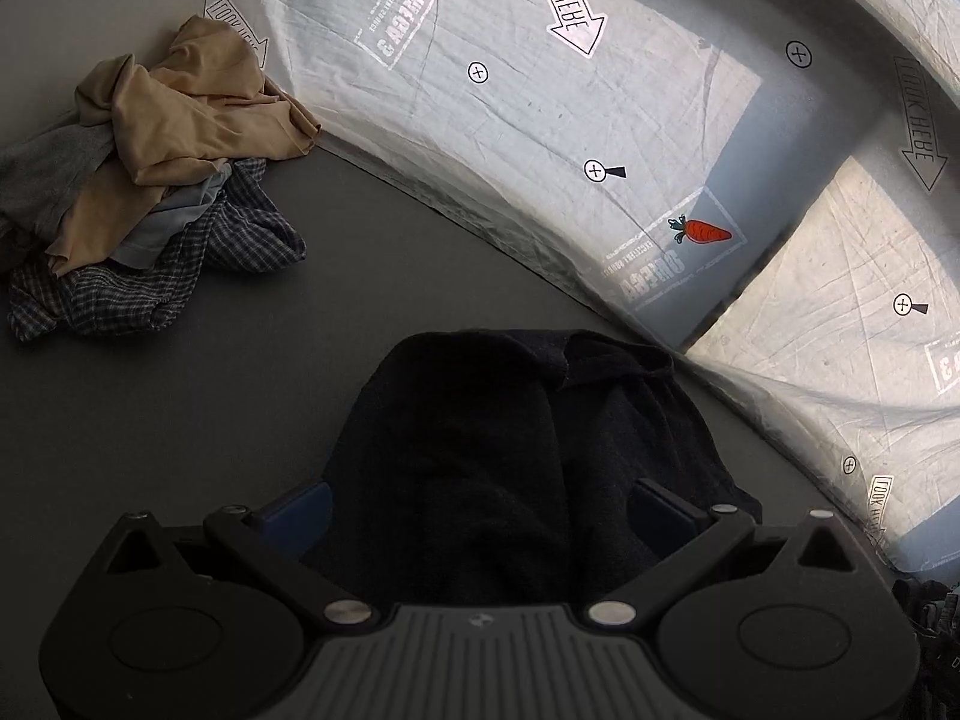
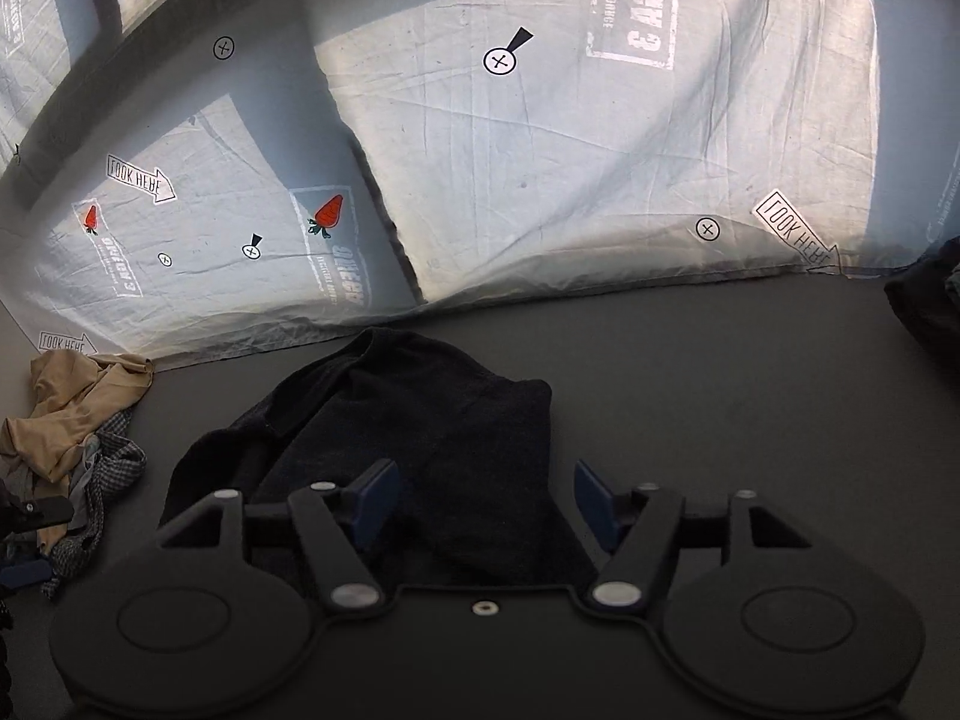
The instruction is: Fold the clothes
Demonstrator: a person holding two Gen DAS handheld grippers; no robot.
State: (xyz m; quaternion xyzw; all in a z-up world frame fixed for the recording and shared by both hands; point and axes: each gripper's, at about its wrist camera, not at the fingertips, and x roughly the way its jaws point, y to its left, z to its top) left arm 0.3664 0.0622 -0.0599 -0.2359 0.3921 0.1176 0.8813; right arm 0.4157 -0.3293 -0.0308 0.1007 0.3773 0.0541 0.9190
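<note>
I am working two handheld grippers over a dark grey table (image 2: 720,372) where a black garment (image 2: 432,432) lies bunched in front of both cameras. My left gripper (image 1: 480,510) has its blue-padded fingers (image 1: 303,513) spread wide, with the black cloth heaped between and over them, so the pads are not pinching it. My right gripper (image 2: 486,501) also stands apart, one blue pad resting over the cloth and the other just off its right edge; nothing is clamped there either.

I judge both grippers sit low at the near edge of the garment because this piece is the one in hand, partly gathered but not yet a neat fold.

To the left waits a heap of unfolded clothes (image 1: 150,180): a tan garment on top, a grey one and a pale blue one tucked in, and a navy checked one at the bottom. It sits well apart from the black garment, probably to keep the working space free.

Behind the table hangs a creased white sheet (image 2: 600,150) lit by patches of sunlight. Its print appears mirrored: arrows lettered "LOOK HERE", boxed stamps reading "OMEGA 3", red carrots, and small circled crosses. Smaller lettering is too blurred to read. A dark bundle (image 2: 924,300) sits at the far right edge; I cannot tell what it is.
</note>
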